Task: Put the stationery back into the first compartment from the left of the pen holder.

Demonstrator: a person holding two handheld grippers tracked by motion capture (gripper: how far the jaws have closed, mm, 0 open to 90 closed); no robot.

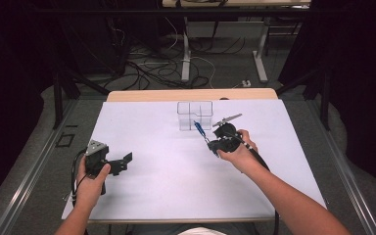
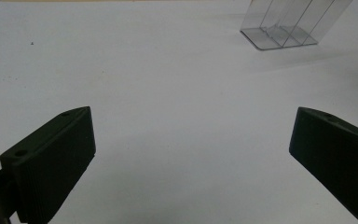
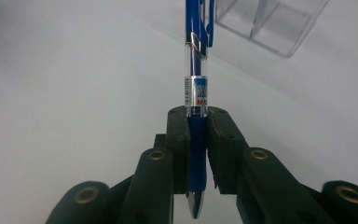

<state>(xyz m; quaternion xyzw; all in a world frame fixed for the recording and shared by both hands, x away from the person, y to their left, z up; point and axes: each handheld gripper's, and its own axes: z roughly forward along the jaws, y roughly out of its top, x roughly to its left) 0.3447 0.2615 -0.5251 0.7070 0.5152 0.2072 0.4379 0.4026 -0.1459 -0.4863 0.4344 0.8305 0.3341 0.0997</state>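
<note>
White table (image 1: pixel 176 186) lies bare around right gripper (image 1: pixel 214 143) clamping blue pen (image 1: pixel 199 129).

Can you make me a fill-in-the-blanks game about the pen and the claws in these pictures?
1. The right claw is shut on a ____ pen.
2. The left claw has its jaws wide ____.
3. The clear box stands on the ____ table.

Missing words: blue; open; white
</note>
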